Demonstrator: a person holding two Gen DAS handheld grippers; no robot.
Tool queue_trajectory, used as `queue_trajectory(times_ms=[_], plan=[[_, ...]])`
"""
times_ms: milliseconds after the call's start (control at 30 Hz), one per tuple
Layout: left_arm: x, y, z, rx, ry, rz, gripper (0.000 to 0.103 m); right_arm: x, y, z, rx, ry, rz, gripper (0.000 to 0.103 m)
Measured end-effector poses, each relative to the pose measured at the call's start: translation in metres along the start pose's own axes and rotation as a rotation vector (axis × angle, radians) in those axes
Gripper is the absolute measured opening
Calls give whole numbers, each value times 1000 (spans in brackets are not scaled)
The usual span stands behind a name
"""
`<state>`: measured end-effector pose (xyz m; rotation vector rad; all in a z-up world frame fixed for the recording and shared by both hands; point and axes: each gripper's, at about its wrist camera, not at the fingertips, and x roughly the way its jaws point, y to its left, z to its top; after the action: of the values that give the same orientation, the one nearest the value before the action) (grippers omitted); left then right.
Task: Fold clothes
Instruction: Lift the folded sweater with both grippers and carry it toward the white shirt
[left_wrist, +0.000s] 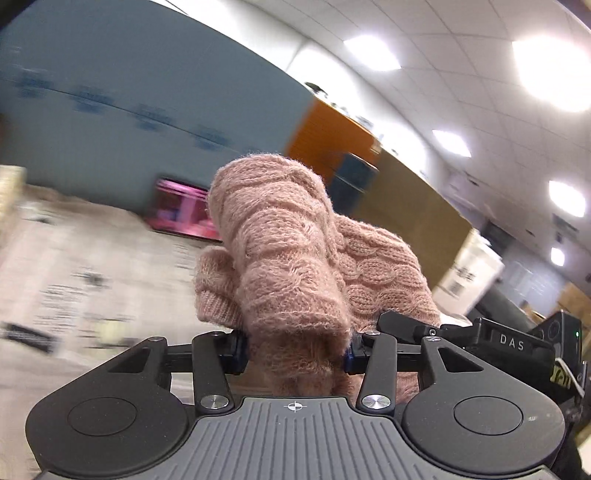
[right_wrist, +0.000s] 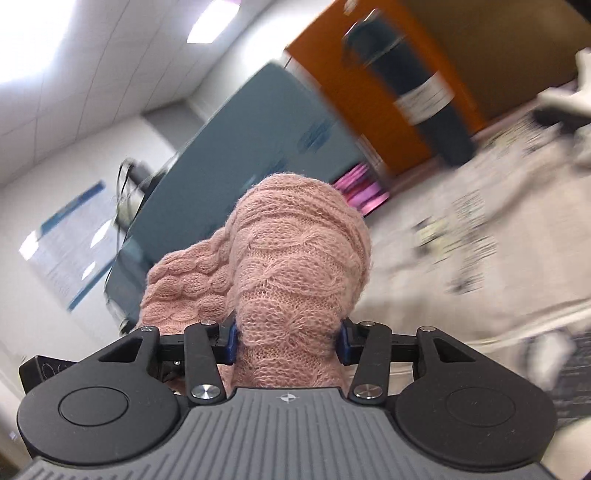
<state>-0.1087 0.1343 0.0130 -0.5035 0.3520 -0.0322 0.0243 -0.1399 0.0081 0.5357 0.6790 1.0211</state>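
A pink cable-knit sweater (left_wrist: 288, 258) fills the middle of the left wrist view. My left gripper (left_wrist: 295, 350) is shut on a thick bunch of it, and the knit drapes over and hides the fingertips. In the right wrist view the same sweater (right_wrist: 299, 266) bulges up between the jaws of my right gripper (right_wrist: 288, 341), which is shut on it. Both grippers are lifted and tilted upward, close together; the other gripper's black body (left_wrist: 517, 343) shows at the right of the left wrist view.
A cloth-covered table with printed marks (left_wrist: 74, 266) (right_wrist: 480, 221) lies below, blurred. A blue-grey panel (left_wrist: 129, 110), a pink box (left_wrist: 181, 214), an orange cabinet (right_wrist: 369, 74) and a dark cylinder (right_wrist: 417, 88) stand behind it. Ceiling lights show above.
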Motion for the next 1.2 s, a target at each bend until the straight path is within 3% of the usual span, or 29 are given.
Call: queue_trajectory(times_ms=[333, 567, 733, 933, 1033, 1167, 1200], plan=[[95, -93, 9, 127, 56, -179, 44, -85, -56, 32, 3, -257, -120, 44], [170, -149, 15, 164, 42, -281, 44, -123, -93, 65, -3, -444, -245, 44], [227, -182, 10, 189, 45, -330, 44, -138, -122, 71, 24, -574, -353, 44], [288, -213, -14, 187, 127, -333, 44, -145, -158, 71, 178, -616, -532, 44], [307, -225, -25, 225, 130, -289, 45, -142, -169, 71, 213, -591, -625, 45], [319, -239, -40, 388, 95, -166, 60, -128, -172, 70, 200, -528, -693, 51], [320, -242, -44, 431, 84, -136, 68, -127, -172, 70, 192, -525, -697, 51]])
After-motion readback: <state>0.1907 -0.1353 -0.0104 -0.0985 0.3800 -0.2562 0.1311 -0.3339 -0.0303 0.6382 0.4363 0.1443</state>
